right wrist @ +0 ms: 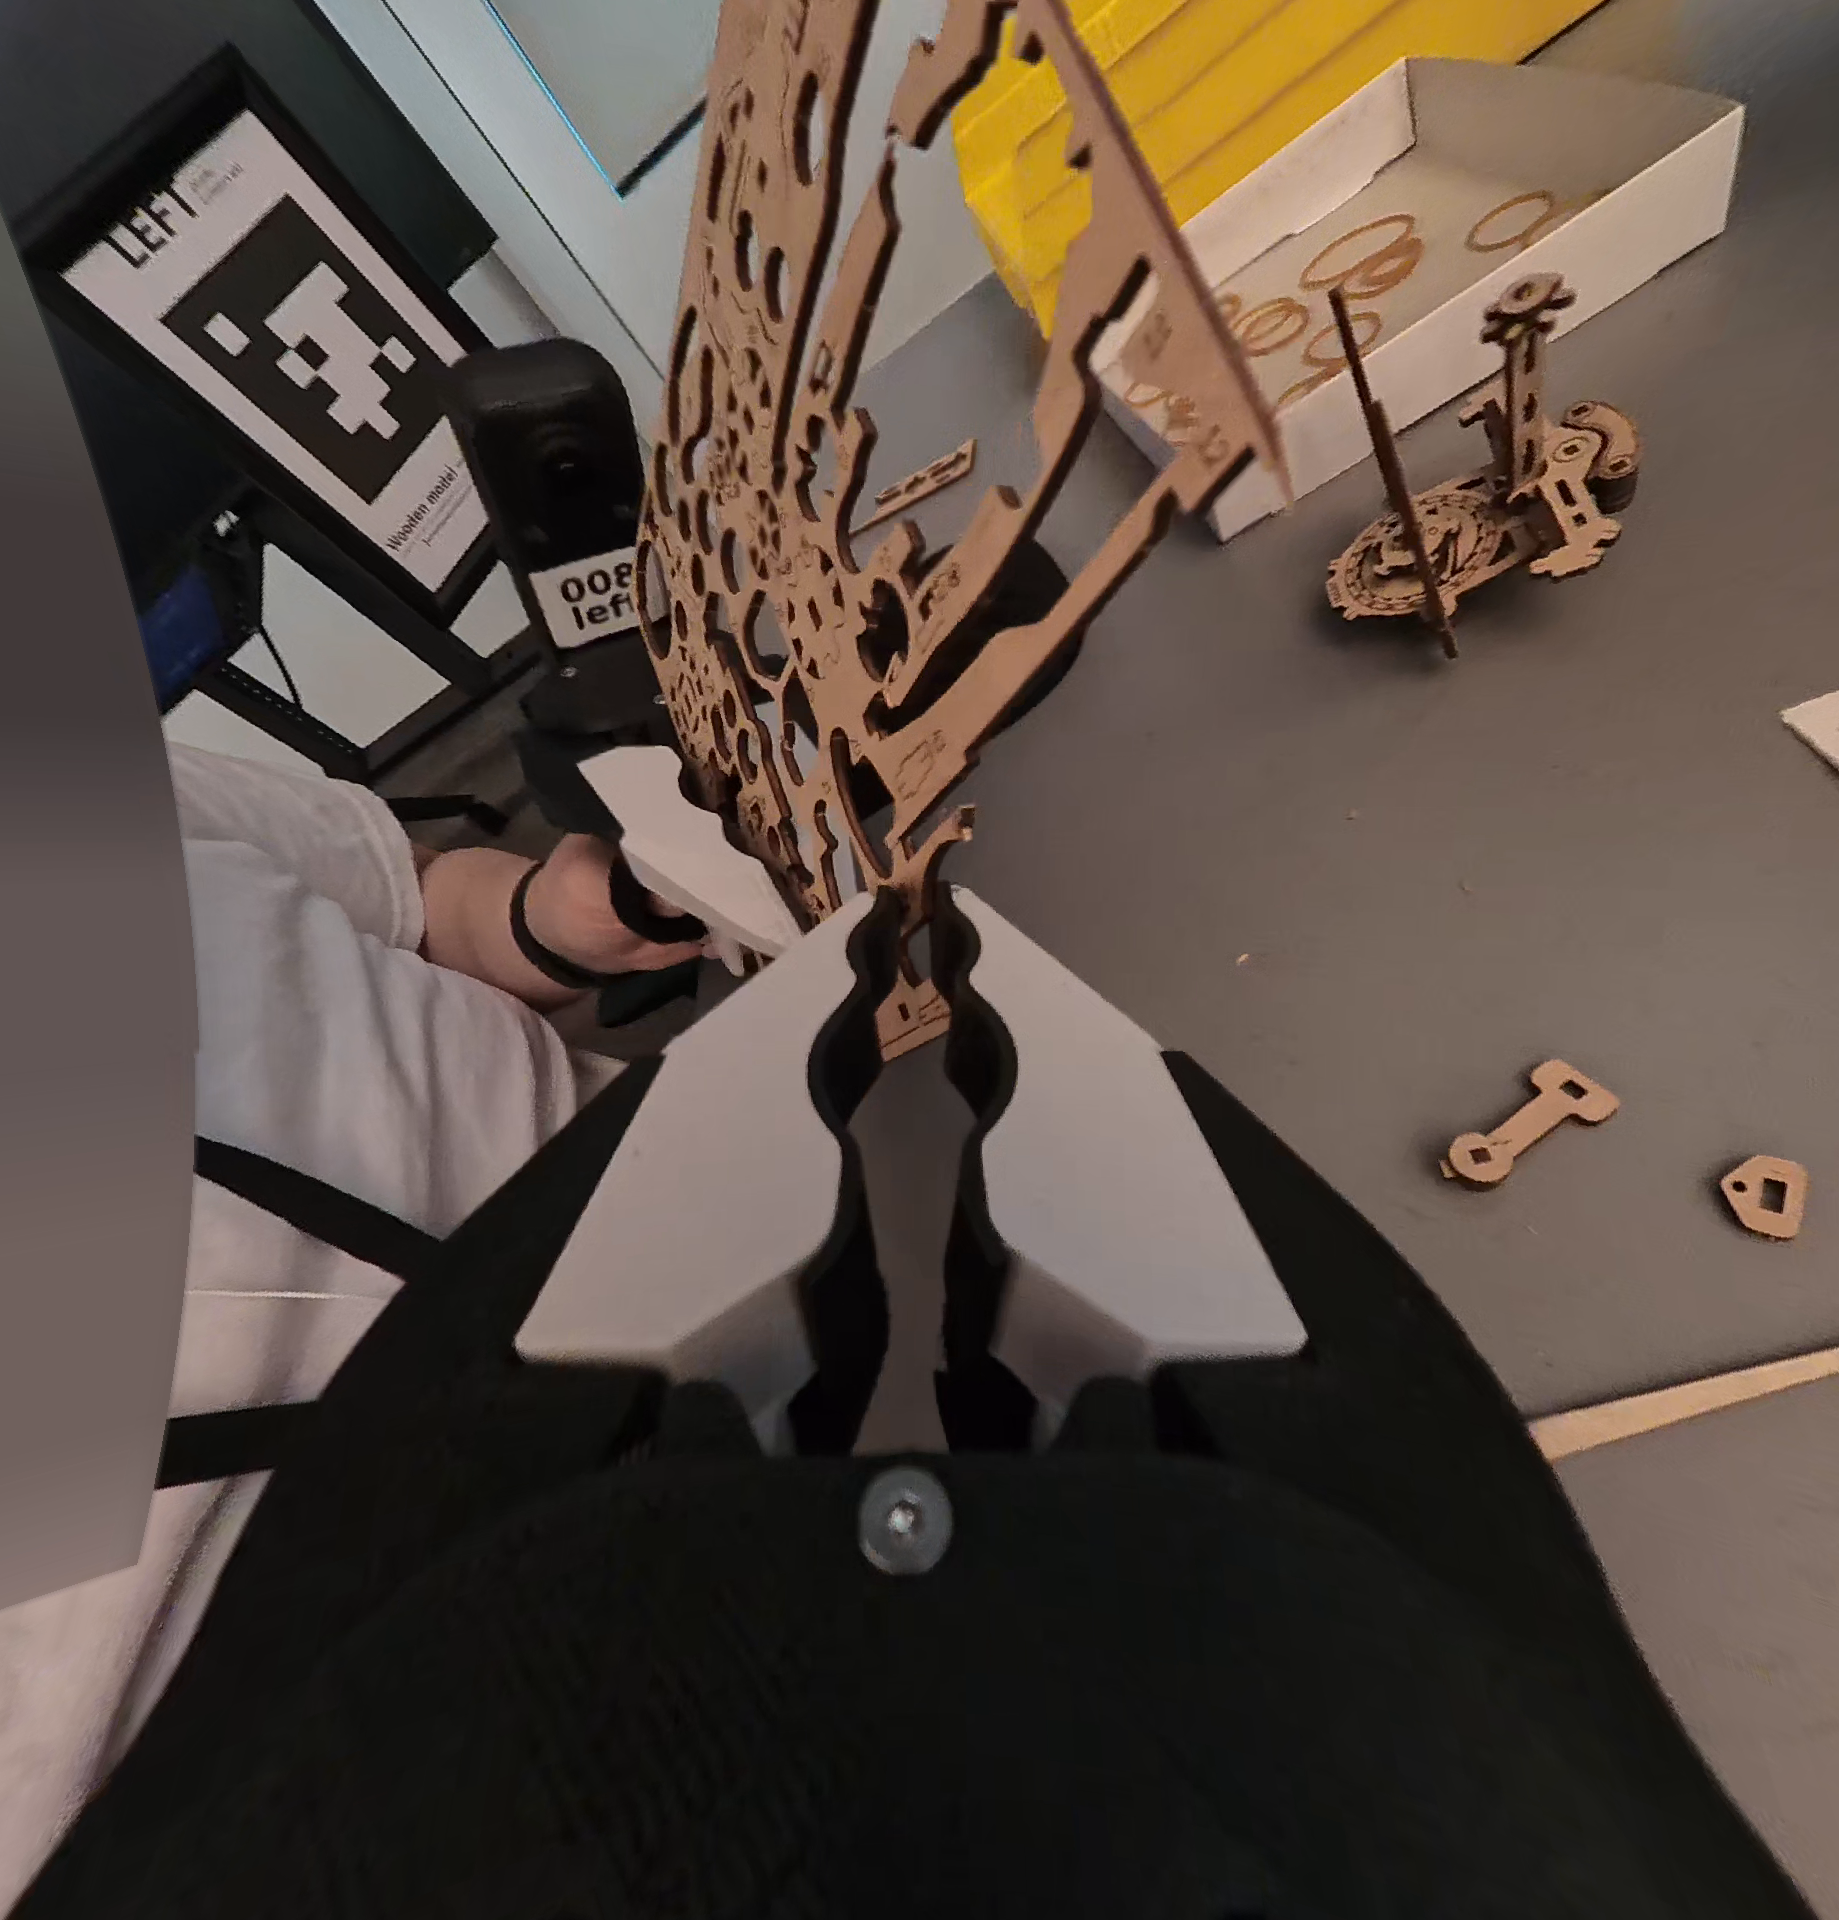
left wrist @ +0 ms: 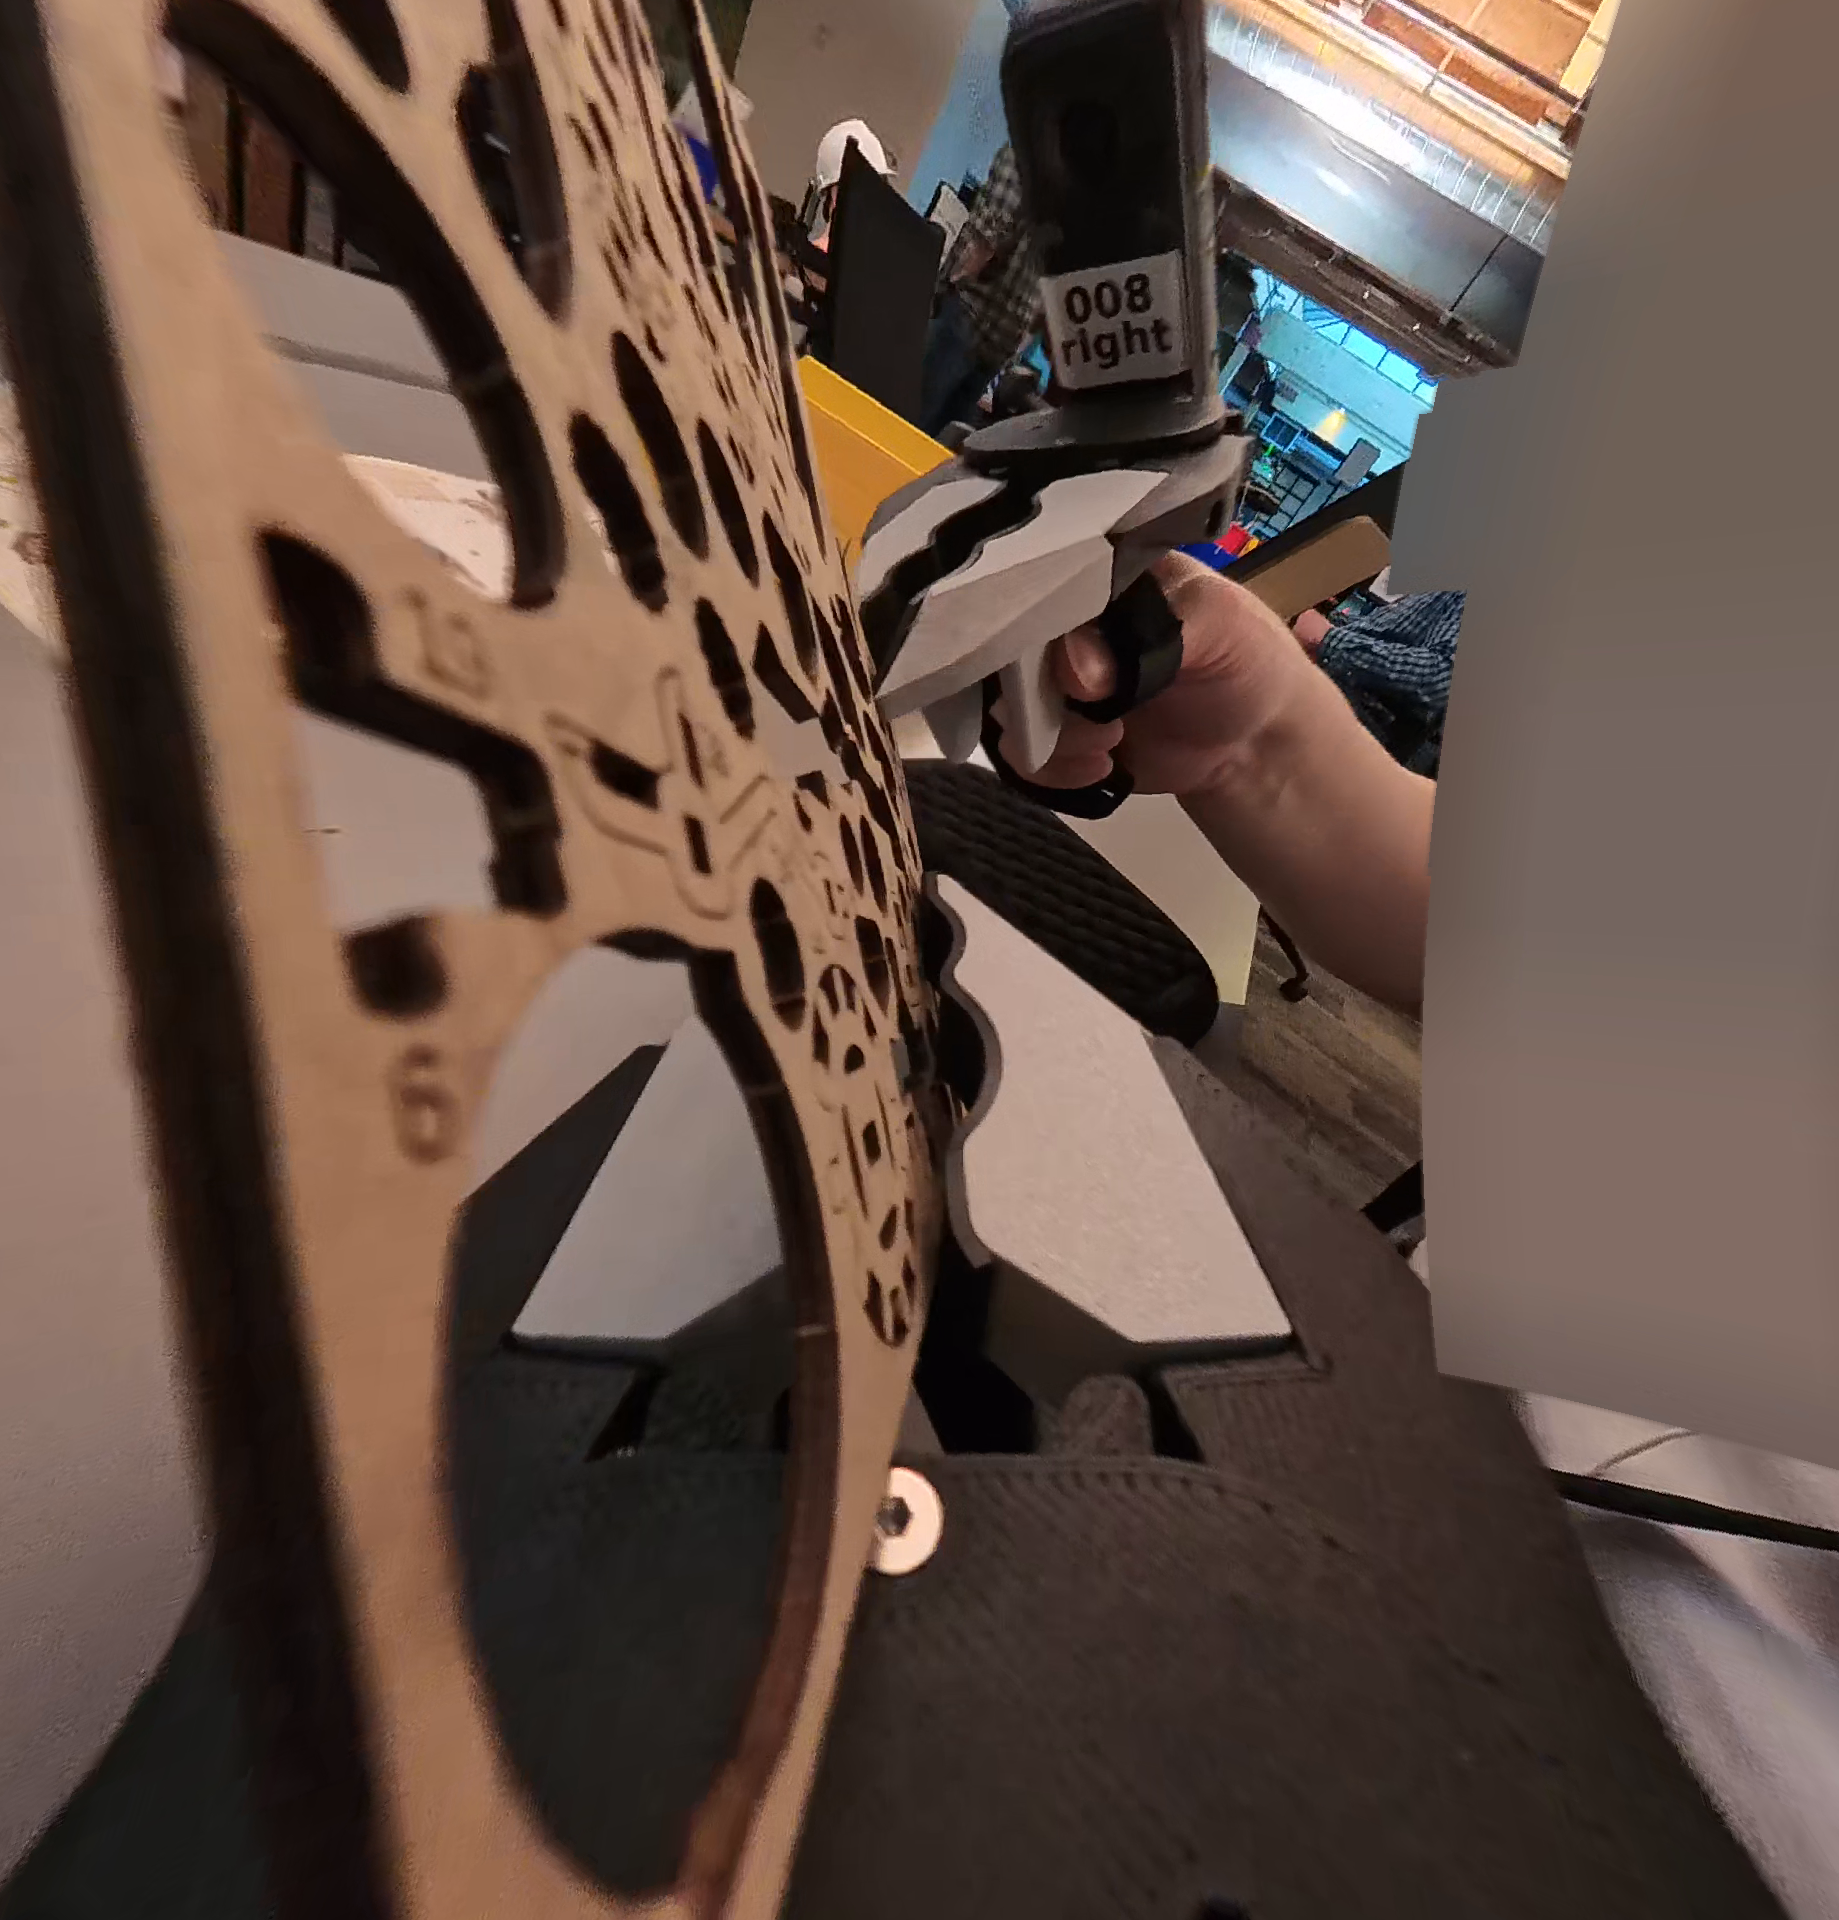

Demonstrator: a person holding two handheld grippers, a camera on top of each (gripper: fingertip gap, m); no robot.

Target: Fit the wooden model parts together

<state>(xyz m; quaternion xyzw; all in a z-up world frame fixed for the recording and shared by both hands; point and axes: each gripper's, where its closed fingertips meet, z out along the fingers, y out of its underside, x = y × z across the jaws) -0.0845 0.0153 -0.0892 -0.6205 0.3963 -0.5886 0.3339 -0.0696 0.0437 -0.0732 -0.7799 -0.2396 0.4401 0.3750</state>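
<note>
Left gripper (left wrist: 925,1060) clamped on edge of thin laser-cut plywood parts sheet (left wrist: 395,935), holding it upright off grey table (right wrist: 1310,935) — likely bracing. Right gripper (right wrist: 910,935) pinched on small tab-shaped wooden piece (right wrist: 910,1013) at sheet's edge, probably to snap it free. Half-built wooden model (right wrist: 1455,530) stands well apart.

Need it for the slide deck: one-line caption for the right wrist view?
Right tongs pinch a tab of the perforated plywood parts sheet above the grey table.
</note>
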